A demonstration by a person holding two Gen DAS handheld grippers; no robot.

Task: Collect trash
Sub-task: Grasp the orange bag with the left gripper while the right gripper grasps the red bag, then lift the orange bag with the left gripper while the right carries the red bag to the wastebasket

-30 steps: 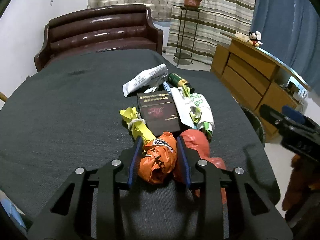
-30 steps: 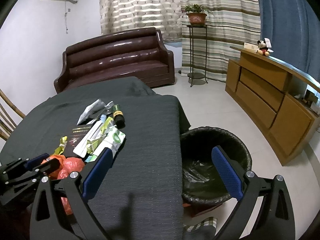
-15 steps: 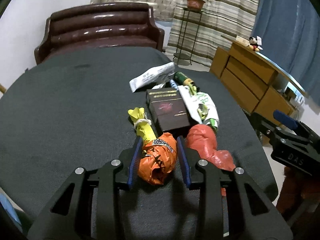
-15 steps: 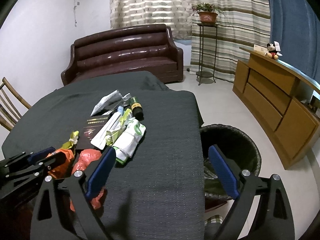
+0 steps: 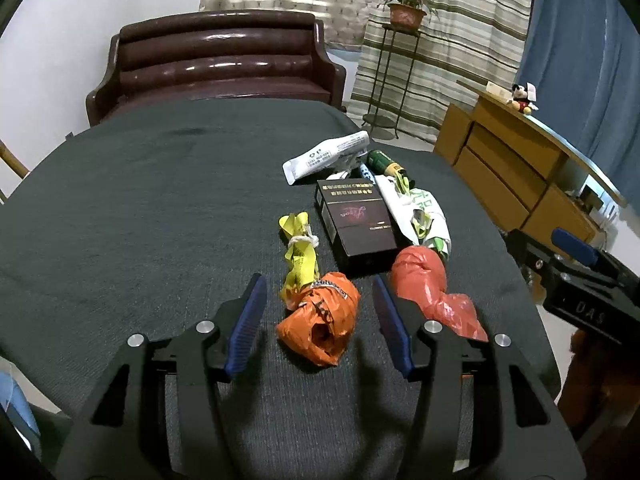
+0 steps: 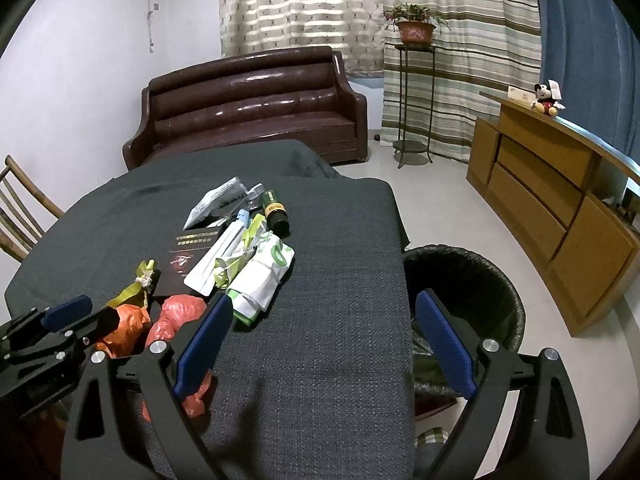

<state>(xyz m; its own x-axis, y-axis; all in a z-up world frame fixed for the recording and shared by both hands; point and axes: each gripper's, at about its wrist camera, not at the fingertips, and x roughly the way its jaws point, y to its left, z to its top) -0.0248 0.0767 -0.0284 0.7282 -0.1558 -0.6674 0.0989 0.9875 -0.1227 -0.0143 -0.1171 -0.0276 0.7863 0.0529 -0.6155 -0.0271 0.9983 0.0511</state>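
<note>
A: How is the left claw (image 5: 318, 316) set?

B: Its jaws have just been opening and are now parted; the orange bag (image 5: 322, 326) is seen lying between them on the dark-clothed counter (image 5: 140, 200), touched by neither blue pad.

A: And the right claw (image 6: 324, 344)?

B: It is held wide apart with nothing between the fingers, over the counter's near edge, beside the black-lined bin (image 6: 472, 280) on the floor.

A: Where is the rest of the trash found?

B: A red bag (image 5: 432, 288) is seen just right of the orange one, a yellow knotted strip (image 5: 300, 252) touching its far end, and a dark box (image 5: 356, 220), white wrappers (image 5: 416, 212) and a green can (image 5: 384, 162) are piled beyond
</note>
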